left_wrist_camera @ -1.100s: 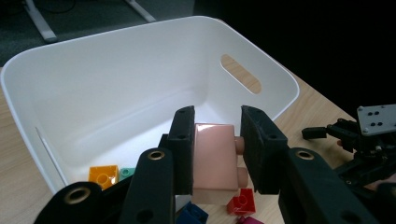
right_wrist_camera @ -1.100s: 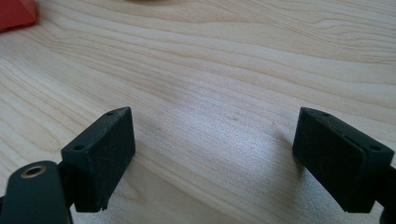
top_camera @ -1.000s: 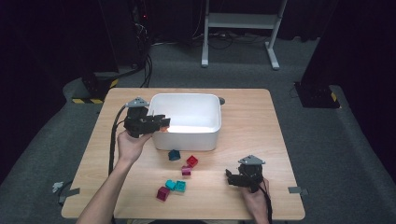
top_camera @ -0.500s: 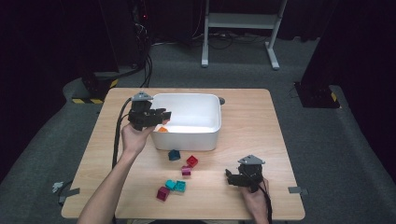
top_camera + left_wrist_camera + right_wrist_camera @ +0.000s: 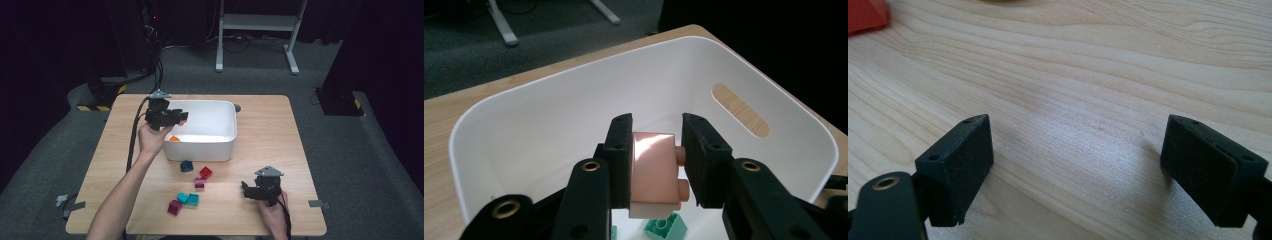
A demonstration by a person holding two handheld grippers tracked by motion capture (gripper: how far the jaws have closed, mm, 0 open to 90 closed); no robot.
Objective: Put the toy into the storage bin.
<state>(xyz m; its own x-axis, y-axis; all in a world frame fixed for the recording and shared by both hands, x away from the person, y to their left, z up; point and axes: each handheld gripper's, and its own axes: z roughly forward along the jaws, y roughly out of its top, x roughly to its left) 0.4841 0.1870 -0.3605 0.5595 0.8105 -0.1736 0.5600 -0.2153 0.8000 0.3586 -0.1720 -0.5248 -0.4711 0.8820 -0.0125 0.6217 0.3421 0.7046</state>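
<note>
High view shows the left gripper (image 5: 181, 117), clamped on an orange brick (image 5: 651, 172), now carried over the white bin (image 5: 227, 145), ready to drop, while the right gripper (image 5: 248, 189) rests open-jawed near it.

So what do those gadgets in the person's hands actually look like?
Both are black. Each claw has two flat, blocky jaws with small screw holes and brass-ringed pivots. The left claw and right claw each carry a grey three-cornered plate on top and trail a black cable. Forearms are bare, no sleeves.

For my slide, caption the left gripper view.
Left gripper clamps an orange brick over the white bin, a green brick below.
</note>
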